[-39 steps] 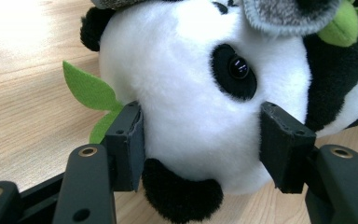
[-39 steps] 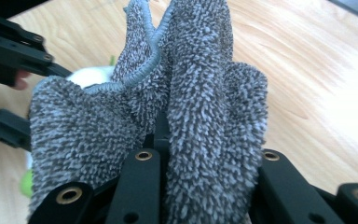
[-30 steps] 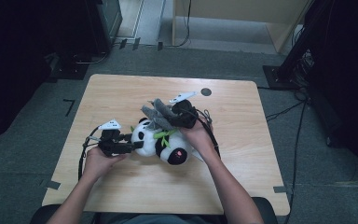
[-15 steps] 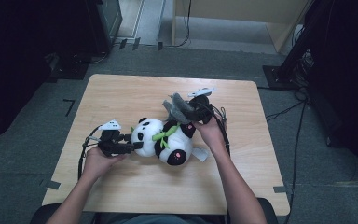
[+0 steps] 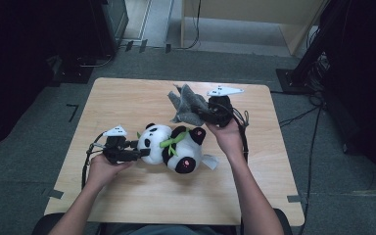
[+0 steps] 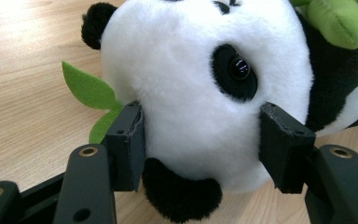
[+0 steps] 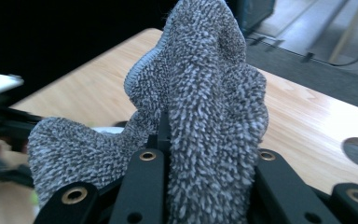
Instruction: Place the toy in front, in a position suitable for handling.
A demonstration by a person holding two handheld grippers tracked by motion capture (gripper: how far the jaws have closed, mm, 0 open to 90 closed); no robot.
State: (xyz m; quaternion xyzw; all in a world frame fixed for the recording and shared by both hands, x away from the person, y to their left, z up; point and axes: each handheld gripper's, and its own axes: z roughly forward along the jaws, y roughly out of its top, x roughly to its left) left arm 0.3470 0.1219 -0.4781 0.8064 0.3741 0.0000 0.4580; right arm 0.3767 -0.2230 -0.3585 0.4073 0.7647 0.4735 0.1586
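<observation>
Grey microfibre cloth (image 7: 200, 107) bunches between the right gripper (image 5: 219, 111)'s clamped jaws at upper centre of the high view. At centre, the plush panda (image 5: 174, 146) lies on the wooden table (image 5: 127, 100); the left gripper (image 6: 200, 144) view shows jaws pressing its head.

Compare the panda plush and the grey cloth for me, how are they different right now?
The panda plush lies on the table, while the grey cloth is lifted above it. The panda is plump, black and white with green leaves; the cloth is limp, crumpled and nubby grey. The left claw straddles the panda's head with wide-set jaws; the right claw pinches the cloth tightly. Both are soft and each is gripped.
</observation>
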